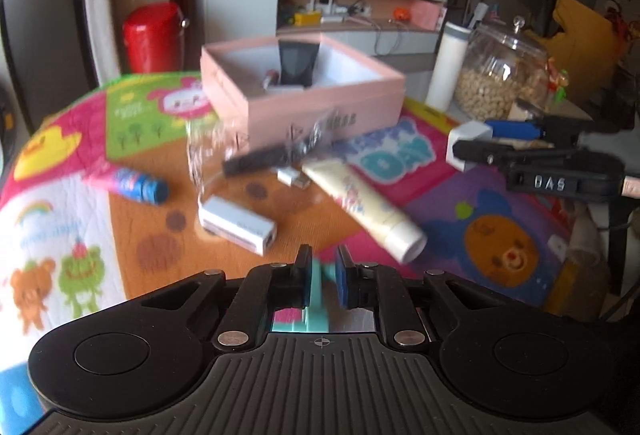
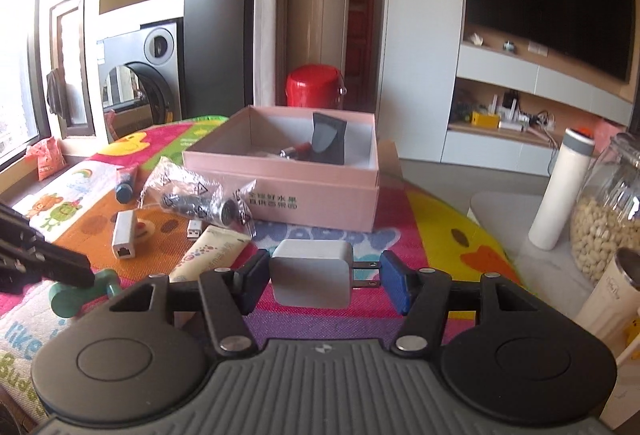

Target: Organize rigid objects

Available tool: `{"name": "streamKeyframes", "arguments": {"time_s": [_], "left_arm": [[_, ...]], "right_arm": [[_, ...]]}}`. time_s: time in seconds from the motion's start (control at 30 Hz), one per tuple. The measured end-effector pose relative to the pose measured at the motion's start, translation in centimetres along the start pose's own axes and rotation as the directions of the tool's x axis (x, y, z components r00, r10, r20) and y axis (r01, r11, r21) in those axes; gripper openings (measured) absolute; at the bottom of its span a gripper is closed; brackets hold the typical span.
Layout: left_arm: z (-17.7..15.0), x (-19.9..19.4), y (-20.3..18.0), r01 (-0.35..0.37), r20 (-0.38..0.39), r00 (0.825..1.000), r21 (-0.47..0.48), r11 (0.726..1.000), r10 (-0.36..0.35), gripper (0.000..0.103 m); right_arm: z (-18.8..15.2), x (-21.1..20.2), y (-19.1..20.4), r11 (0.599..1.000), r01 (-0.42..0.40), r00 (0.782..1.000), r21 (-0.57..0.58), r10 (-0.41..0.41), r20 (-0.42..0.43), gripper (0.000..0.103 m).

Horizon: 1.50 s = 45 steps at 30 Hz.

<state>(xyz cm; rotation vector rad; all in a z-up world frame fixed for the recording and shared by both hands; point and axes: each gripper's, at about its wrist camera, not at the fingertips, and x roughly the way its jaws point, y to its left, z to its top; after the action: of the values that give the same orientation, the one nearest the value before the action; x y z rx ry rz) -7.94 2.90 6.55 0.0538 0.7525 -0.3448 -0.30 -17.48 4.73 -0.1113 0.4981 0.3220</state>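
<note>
My left gripper [image 1: 324, 267] is shut on a small teal dumbbell-shaped piece [image 1: 318, 311], held just above the colourful mat; in the right wrist view that gripper [image 2: 86, 277] comes in from the left with the teal piece [image 2: 74, 295]. Between the blue pads of my right gripper [image 2: 324, 275] sits a white plug charger [image 2: 310, 277], gripped with its prongs to the right. The open pink box [image 2: 288, 191] stands beyond it and holds a black item and a red lipstick. Loose on the mat lie a cream tube [image 1: 368, 203], a white adapter [image 1: 240, 227], a USB stick [image 1: 294, 177], a bagged black item [image 2: 196, 203] and a blue-capped tube [image 1: 136, 187].
A white bottle [image 2: 560, 191], a glass jar of nuts [image 2: 604, 219] and a cup [image 2: 616, 291] stand at the table's right edge. A red canister [image 2: 316, 85] sits on the floor behind the box. The round table [image 1: 24, 139] curves away at the left.
</note>
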Motion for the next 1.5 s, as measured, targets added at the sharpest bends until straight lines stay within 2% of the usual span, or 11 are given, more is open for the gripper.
{"name": "streamKeyframes", "arguments": {"time_s": [0.23, 0.37, 0.53, 0.7, 0.87, 0.93, 0.97, 1.0, 1.2, 1.3, 1.5], "left_arm": [[-0.6, 1.9, 1.4, 0.025, -0.119, 0.992, -0.075, 0.997, -0.034, 0.018], [-1.1, 2.7, 0.3, 0.012, -0.147, 0.989, -0.018, 1.0, -0.014, 0.023], [-1.0, 3.3, -1.8, 0.034, -0.14, 0.99, 0.095, 0.995, -0.02, 0.046], [-1.1, 4.4, -3.4, 0.101, -0.167, 0.983, 0.17, 0.98, -0.072, 0.093], [-0.9, 5.6, -3.7, 0.086, -0.143, 0.988, 0.147, 0.985, -0.065, 0.091], [-0.7, 5.5, -3.4, 0.062, -0.114, 0.992, 0.131, 0.989, -0.047, 0.079], [-0.7, 5.4, -3.2, 0.042, -0.1, 0.995, 0.129, 0.991, -0.029, 0.063], [-0.6, 5.3, -3.0, 0.044, -0.095, 0.995, 0.121, 0.992, -0.032, 0.061], [-0.8, 4.9, -2.2, 0.061, -0.089, 0.995, 0.097, 0.993, -0.052, 0.061], [-1.0, 4.5, -2.0, 0.075, -0.092, 0.994, 0.088, 0.993, -0.067, 0.061], [-1.0, 2.7, -1.4, 0.09, -0.062, 0.994, 0.066, 0.994, -0.086, 0.061]], "right_arm": [[-1.2, 0.4, -0.7, 0.998, -0.038, 0.999, 0.048, 0.04, -0.035, 0.06], [-2.2, 1.5, -0.6, 0.996, -0.055, 0.994, 0.072, 0.061, -0.088, 0.063], [-3.3, 2.8, 0.4, 0.997, -0.073, 0.985, 0.032, 0.077, -0.153, 0.074], [-3.7, 2.9, 0.7, 0.997, -0.075, 0.985, 0.018, 0.077, -0.153, 0.079], [-3.7, 2.9, 0.7, 0.997, -0.073, 0.986, 0.019, 0.075, -0.15, 0.079], [-3.7, 2.8, 0.7, 0.997, -0.072, 0.986, 0.02, 0.074, -0.149, 0.079], [-3.6, 2.8, 0.6, 0.997, -0.071, 0.986, 0.021, 0.073, -0.149, 0.079], [-3.6, 2.9, 0.7, 0.997, -0.07, 0.986, 0.02, 0.072, -0.149, 0.079], [-3.6, 2.8, 0.8, 0.998, -0.057, 0.987, 0.014, 0.058, -0.149, 0.078], [-3.3, 2.6, 0.6, 0.999, -0.038, 0.988, 0.007, 0.038, -0.147, 0.06], [-2.6, 1.5, 0.7, 0.999, -0.035, 0.992, -0.037, 0.03, -0.119, 0.06]]}}
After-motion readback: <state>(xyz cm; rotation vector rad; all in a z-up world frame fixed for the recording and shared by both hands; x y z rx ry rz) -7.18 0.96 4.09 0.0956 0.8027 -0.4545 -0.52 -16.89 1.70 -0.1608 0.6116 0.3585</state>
